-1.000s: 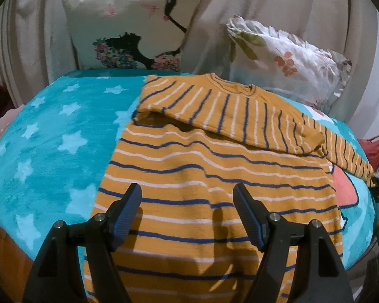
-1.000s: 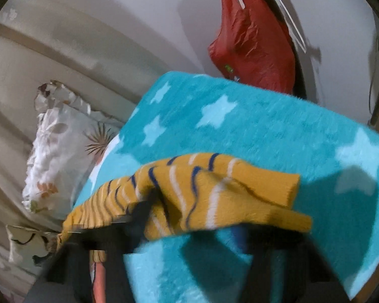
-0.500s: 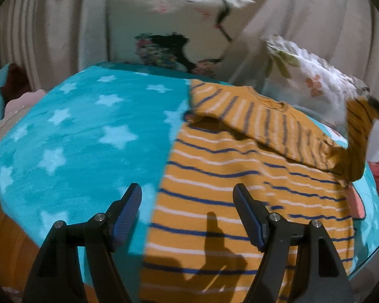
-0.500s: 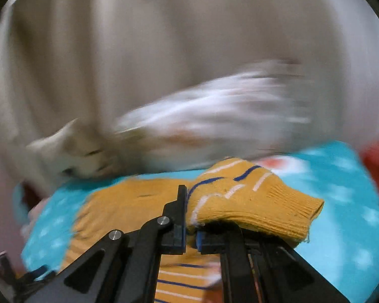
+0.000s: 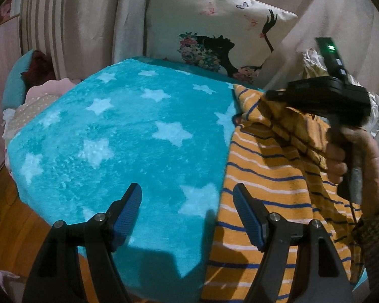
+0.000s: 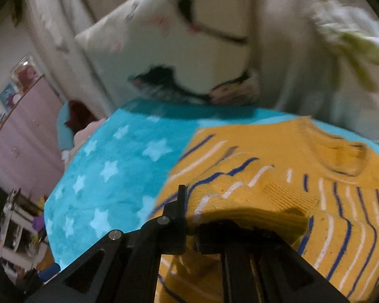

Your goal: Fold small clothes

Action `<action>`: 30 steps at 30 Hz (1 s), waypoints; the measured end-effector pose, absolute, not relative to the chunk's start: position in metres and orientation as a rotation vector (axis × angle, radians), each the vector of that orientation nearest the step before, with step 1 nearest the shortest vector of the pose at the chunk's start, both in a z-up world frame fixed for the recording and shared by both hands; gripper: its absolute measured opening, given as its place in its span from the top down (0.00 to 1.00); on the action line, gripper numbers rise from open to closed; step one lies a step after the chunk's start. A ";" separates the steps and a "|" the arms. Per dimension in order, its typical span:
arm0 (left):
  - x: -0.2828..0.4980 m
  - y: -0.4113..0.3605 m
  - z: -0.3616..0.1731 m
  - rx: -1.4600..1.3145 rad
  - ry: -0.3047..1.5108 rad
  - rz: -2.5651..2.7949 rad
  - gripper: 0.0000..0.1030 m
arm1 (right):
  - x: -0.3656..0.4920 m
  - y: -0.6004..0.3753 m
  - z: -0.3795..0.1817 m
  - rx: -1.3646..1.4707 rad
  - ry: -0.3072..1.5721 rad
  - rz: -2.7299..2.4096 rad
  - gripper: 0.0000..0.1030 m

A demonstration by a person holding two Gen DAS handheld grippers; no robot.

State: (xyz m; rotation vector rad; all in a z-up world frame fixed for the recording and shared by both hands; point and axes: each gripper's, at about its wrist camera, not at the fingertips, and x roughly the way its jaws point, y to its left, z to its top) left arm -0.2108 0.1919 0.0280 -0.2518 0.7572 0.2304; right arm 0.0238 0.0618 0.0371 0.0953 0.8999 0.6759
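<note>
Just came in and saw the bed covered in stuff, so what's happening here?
A person is folding a small orange striped sweater laid on a teal star blanket. The right gripper is shut on the sleeve and holds it above the sweater's body, near the neckline. The left gripper is open and holds nothing, poised above the sweater's left edge where it meets the blanket. Pillows stand at the far side of the bed.

The left gripper [image 5: 187,214] is black, with blue ribbed pads [image 5: 128,210] on its jaws and silver screws behind them. The right gripper [image 6: 189,217] is black too; the right hand [image 5: 351,156] shows bare skin and a checked sleeve [image 5: 374,242] behind its jaws
</note>
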 end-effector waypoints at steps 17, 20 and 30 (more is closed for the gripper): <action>-0.201 0.188 0.028 -0.283 0.762 0.203 0.28 | 0.004 0.043 0.088 0.107 0.827 0.811 0.39; -0.197 0.179 0.031 -0.276 0.757 0.184 0.28 | -0.004 0.046 0.099 0.070 0.819 0.846 0.34; -0.190 0.175 0.037 -0.242 0.763 0.184 0.28 | -0.025 0.072 0.082 -0.119 0.948 1.040 0.22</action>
